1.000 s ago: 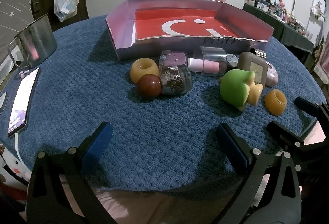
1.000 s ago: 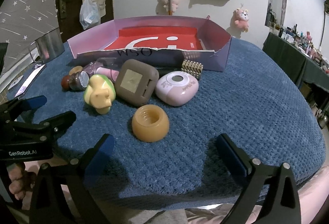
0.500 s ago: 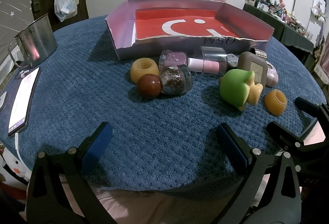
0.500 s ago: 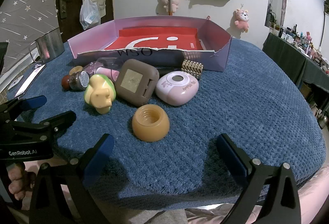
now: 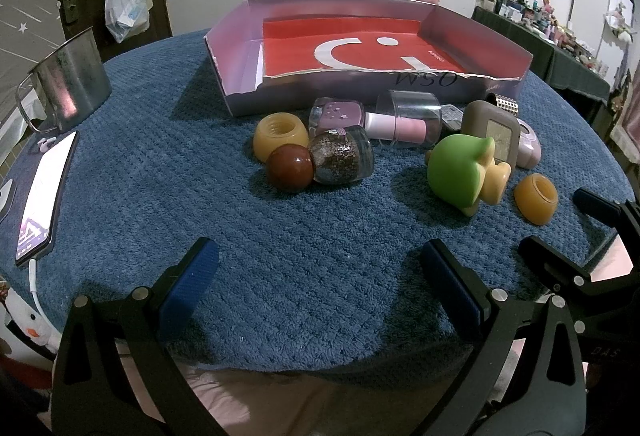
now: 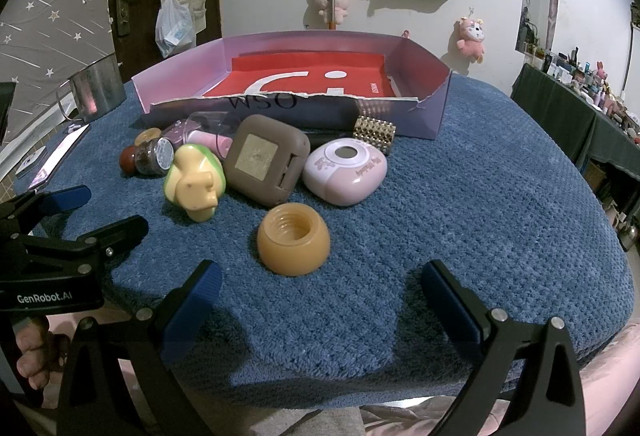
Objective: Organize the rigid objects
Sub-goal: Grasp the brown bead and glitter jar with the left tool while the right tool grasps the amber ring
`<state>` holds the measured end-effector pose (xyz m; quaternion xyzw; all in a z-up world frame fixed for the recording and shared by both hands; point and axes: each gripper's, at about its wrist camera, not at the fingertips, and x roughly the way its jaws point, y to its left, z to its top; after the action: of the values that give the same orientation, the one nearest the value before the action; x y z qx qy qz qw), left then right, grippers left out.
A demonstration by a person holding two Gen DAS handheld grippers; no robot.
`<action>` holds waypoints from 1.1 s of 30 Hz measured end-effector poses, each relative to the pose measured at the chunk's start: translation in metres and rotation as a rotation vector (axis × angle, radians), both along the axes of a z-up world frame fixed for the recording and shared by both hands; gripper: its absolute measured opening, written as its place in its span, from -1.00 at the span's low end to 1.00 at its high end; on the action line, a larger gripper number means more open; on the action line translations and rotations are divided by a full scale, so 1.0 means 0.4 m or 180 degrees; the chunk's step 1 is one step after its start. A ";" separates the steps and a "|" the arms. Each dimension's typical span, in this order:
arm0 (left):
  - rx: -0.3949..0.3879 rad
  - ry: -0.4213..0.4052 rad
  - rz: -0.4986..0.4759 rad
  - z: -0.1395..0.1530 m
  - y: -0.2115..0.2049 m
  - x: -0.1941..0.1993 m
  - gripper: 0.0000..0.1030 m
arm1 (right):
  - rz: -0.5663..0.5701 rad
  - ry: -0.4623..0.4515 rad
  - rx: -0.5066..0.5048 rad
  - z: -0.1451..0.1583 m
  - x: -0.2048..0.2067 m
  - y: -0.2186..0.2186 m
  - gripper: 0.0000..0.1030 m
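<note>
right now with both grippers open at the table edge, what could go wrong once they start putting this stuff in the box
The red-brown ball lies against the glitter jar and a yellow cap; lifting either neighbour may send it rolling. The brown square case leans on the pink compact, so grabbing one could tip the other. The box has a torn, uneven front wall that items could catch on going in.

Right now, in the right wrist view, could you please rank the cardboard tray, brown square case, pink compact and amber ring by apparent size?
1. cardboard tray
2. brown square case
3. pink compact and amber ring look alike; the ring sits nearer the camera, so I won't rank them.
</note>
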<state>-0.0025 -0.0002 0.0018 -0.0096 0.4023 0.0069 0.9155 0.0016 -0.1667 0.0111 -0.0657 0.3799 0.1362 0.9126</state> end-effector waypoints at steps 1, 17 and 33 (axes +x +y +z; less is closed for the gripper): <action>-0.0003 0.0005 -0.0005 0.000 0.001 0.001 1.00 | 0.0002 0.0005 0.0000 0.000 -0.001 0.001 0.99; -0.0043 -0.0081 -0.0181 0.030 -0.001 0.025 0.65 | 0.0102 -0.0034 0.0087 0.016 0.002 0.001 0.37; -0.0237 0.0029 0.0024 0.026 0.020 0.105 0.13 | 0.0223 -0.0041 0.0102 0.017 0.029 0.023 0.01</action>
<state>0.0394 0.0078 0.0124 -0.0451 0.4064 -0.0046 0.9126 0.0131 -0.1574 0.0180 -0.0652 0.3692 0.1737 0.9106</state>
